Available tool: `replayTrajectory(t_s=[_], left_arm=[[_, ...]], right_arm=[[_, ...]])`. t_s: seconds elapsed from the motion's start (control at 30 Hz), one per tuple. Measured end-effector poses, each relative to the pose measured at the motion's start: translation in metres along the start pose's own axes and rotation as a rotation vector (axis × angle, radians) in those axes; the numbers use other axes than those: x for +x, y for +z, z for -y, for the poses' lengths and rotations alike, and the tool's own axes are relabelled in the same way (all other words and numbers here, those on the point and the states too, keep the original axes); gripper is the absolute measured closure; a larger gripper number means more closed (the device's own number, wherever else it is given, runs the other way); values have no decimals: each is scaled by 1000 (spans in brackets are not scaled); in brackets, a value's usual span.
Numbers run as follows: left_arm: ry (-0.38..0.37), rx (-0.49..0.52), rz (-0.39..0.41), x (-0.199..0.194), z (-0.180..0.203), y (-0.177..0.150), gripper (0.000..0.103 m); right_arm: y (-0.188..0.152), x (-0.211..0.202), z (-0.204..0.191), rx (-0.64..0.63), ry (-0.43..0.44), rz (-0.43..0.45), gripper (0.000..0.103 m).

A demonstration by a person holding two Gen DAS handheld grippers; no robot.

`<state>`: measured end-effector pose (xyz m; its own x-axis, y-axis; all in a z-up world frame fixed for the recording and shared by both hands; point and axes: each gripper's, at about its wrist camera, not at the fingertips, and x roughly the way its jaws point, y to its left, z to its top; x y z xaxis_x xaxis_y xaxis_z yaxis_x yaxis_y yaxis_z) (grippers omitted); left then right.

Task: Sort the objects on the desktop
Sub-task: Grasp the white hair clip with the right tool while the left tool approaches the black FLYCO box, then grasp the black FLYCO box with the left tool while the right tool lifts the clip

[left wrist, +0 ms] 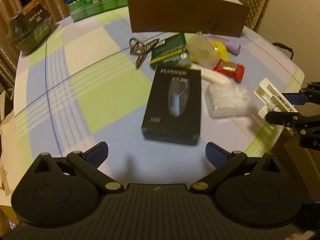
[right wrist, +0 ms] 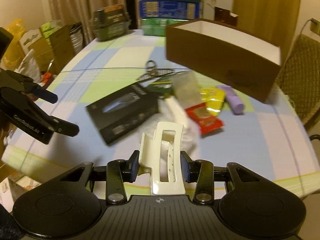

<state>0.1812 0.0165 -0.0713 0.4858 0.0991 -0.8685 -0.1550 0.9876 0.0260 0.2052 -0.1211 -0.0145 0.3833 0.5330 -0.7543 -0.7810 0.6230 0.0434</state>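
Note:
My right gripper [right wrist: 160,166] is shut on a white plastic hair clip [right wrist: 168,156], held above the near edge of the table. In the left wrist view the same clip [left wrist: 270,96] shows at the far right, between the right gripper's [left wrist: 281,108] fingers. My left gripper [left wrist: 157,155] stands open with nothing between its fingers, just short of a black shaver box [left wrist: 173,104]. It also shows at the left of the right wrist view, left gripper [right wrist: 64,113]. Behind the shaver box [right wrist: 122,112] lie scissors [left wrist: 142,50], a green box [left wrist: 170,50], a clear container [left wrist: 202,50], a yellow packet [left wrist: 219,48], a purple tube [left wrist: 232,45], a red packet [left wrist: 230,69] and a clear bag [left wrist: 228,102].
An open brown cardboard box [left wrist: 188,18] stands at the back of the checked tablecloth [left wrist: 84,84]. Green and blue cartons [left wrist: 90,2] and a dark wrapped pack [left wrist: 30,26] sit at the back left. A wicker chair [right wrist: 300,70] is beyond the table's right side.

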Motion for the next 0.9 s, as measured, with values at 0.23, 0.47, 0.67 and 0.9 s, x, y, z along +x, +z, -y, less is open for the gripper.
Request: replayTrajectory(t_s=[0.23, 0.47, 0.67, 0.9], left_arm=[[29, -23, 1, 16, 23, 27, 1], [79, -14, -8, 39, 31, 44, 1], [84, 14, -36, 60, 28, 56, 1], [19, 101, -78, 84, 23, 66, 6]], right_arm=[[10, -4, 48, 2, -6, 3, 64], [15, -1, 94, -1, 2, -4, 64], [20, 5, 128, 48, -12, -24, 64], [32, 14, 136, 117, -21, -36, 64]])
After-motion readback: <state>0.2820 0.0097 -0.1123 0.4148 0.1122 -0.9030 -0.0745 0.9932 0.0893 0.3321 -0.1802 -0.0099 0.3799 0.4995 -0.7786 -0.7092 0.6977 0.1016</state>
